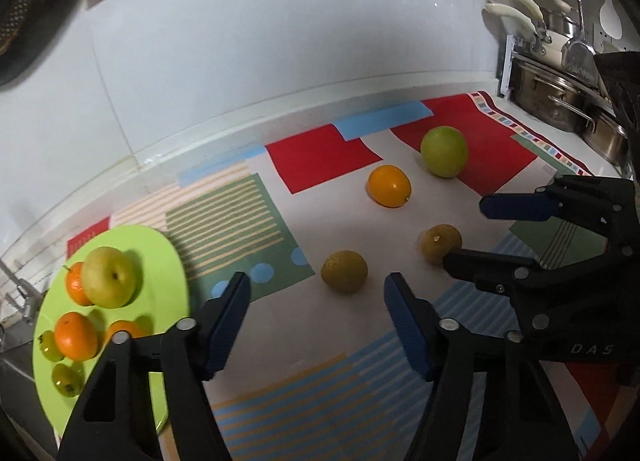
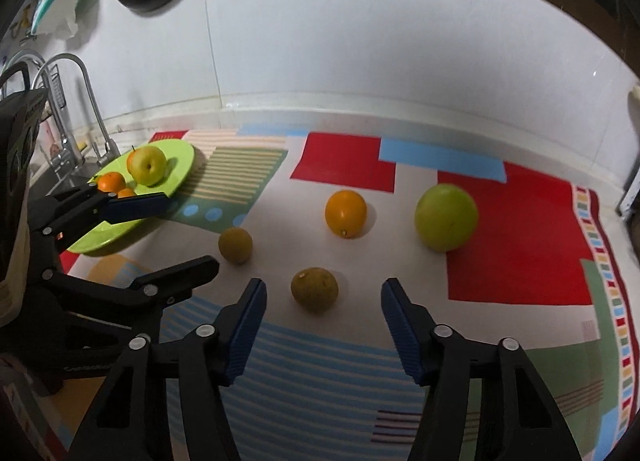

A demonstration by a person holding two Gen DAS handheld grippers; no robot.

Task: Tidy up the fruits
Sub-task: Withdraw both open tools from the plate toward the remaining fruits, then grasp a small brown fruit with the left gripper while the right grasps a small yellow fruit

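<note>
Fruits lay loose on the patterned mat [image 2: 520, 245]: one brown fruit [image 2: 314, 289] sat just ahead of the right gripper [image 2: 323, 331], between its wide-open fingers, and another brown fruit [image 1: 344, 271] lay just beyond the left gripper [image 1: 318, 321], also spread wide and empty. More fruit rested on the green plate [image 1: 160, 257].

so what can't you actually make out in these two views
- Green plate, right wrist view: its near part and some fruit sit behind the left gripper.
- Same plate, left wrist view: one orange fruit is partly hidden by that gripper's own finger.
- Right gripper, left wrist view: its lower finger covers the edge of a brown fruit.
- Pots, left wrist view: cut off by the dark fisheye edge.
</note>
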